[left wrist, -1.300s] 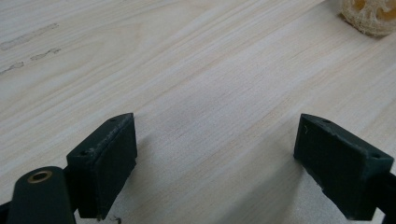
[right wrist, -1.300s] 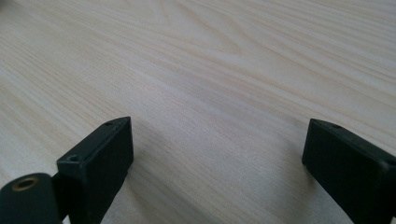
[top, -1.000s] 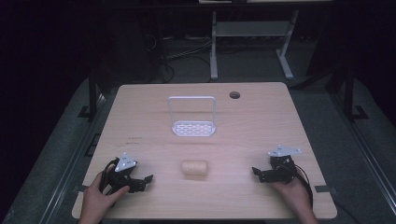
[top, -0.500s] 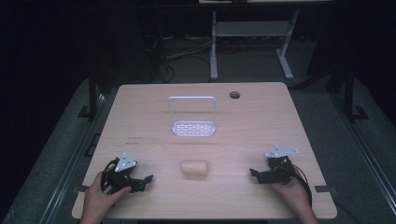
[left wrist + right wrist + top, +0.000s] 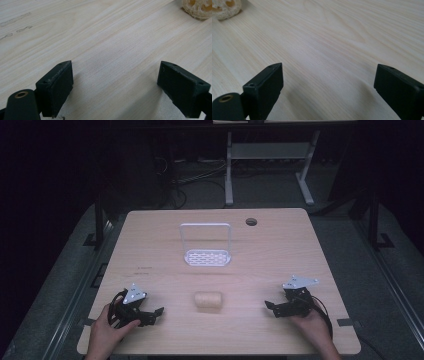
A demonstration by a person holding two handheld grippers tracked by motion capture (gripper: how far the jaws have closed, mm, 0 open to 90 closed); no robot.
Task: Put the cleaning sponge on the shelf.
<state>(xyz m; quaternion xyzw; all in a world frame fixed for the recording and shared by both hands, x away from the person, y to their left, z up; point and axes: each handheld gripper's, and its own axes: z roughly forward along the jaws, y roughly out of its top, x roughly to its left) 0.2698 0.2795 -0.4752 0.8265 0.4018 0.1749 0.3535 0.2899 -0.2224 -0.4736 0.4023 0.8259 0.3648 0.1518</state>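
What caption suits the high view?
Two open tools, left and right, flank a loofah piece before a white rack.

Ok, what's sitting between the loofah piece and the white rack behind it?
Nothing. In the high view, the stretch between the loofah piece and the white rack is bare wooden table.

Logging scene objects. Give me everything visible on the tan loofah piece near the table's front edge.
The loofah piece is a short, pale tan cylinder lying on its side on the wooden table, between the two grippers and apart from both. Its surface looks fibrous and rough; the left gripper view shows an end face with hollow holes. Nothing touches it but the tabletop. The white rack stands farther back.
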